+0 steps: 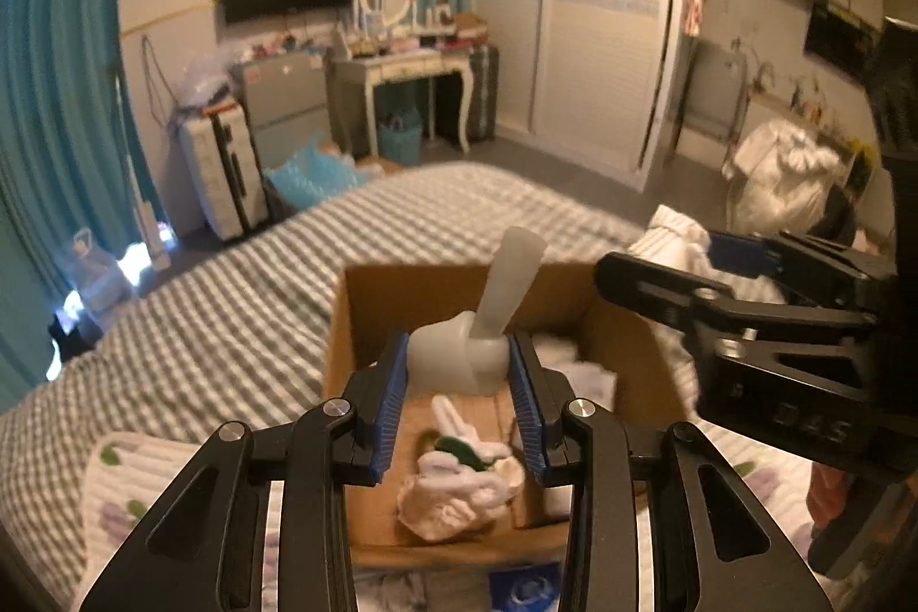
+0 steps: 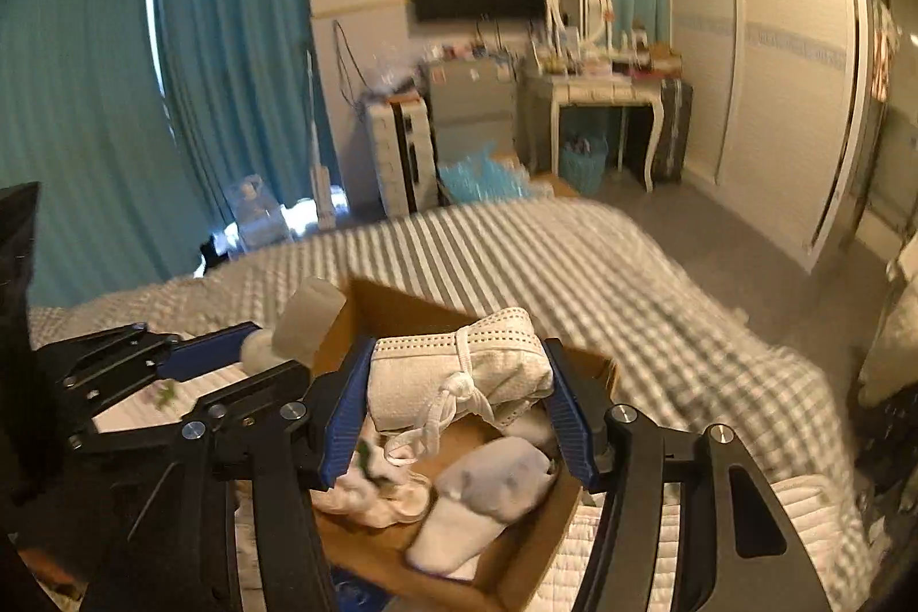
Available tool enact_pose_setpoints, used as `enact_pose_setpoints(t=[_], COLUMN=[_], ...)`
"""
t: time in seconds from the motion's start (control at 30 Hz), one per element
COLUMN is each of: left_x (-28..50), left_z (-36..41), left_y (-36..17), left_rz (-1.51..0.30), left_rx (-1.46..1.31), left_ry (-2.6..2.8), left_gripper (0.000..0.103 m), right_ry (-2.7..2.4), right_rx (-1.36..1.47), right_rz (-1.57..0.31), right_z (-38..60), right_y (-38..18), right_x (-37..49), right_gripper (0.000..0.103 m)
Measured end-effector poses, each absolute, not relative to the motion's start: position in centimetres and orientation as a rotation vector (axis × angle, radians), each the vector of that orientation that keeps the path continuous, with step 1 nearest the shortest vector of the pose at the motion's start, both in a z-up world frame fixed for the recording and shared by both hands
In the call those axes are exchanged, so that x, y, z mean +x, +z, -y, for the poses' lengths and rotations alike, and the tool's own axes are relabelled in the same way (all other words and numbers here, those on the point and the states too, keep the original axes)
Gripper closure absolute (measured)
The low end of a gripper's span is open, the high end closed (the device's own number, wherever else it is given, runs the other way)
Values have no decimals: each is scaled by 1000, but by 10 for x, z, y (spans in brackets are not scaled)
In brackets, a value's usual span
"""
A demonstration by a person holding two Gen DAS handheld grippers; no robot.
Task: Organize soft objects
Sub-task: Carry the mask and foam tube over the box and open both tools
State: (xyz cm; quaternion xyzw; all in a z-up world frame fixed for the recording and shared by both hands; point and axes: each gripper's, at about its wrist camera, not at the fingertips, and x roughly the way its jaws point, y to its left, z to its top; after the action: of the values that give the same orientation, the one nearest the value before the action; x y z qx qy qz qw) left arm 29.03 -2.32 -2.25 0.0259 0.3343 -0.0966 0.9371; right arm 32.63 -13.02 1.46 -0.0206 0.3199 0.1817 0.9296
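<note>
A brown cardboard box [image 1: 367, 302] [image 2: 396, 308] sits on the striped bed. My left gripper [image 1: 459, 382] is shut on a pale grey sock [image 1: 459, 354] whose leg sticks up over the box. My right gripper [image 2: 459, 394] is shut on a white rolled bundle with a knotted cord [image 2: 459, 377], also above the box. Inside the box lie a white sock with a green mark [image 1: 459, 480] [image 2: 378, 486] and a grey and white sock [image 2: 487, 497]. The right gripper [image 1: 677, 291] shows at the right of the left wrist view, the left gripper [image 2: 229, 354] at the left of the right wrist view.
The bed cover [image 1: 201, 325] [image 2: 631, 296] is grey and white striped. A quilted floral cloth [image 1: 126, 486] lies under the box. White clothes [image 1: 786, 176] are piled at the right. Beyond the bed stand a suitcase [image 1: 224, 176], a dressing table [image 1: 413, 67] and a wardrobe [image 1: 574, 10].
</note>
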Motion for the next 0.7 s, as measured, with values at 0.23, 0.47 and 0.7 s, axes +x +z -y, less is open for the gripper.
enact_pose_setpoints(t=[0.23, 0.47, 0.7], left_x=[297, 285, 239], left_z=[31, 29, 4], left_y=[-51, -36, 28], left_rz=[-688, -682, -592], left_rx=[99, 109, 100], left_ry=[-192, -85, -38], left_gripper=[63, 23, 23], right_ry=[386, 338, 326], right_rx=[18, 35, 1], right_rz=[-724, -637, -564], right_z=[149, 166, 170], right_y=[-36, 2, 69], right_x=[355, 338, 283], right_gripper=[33, 18, 17])
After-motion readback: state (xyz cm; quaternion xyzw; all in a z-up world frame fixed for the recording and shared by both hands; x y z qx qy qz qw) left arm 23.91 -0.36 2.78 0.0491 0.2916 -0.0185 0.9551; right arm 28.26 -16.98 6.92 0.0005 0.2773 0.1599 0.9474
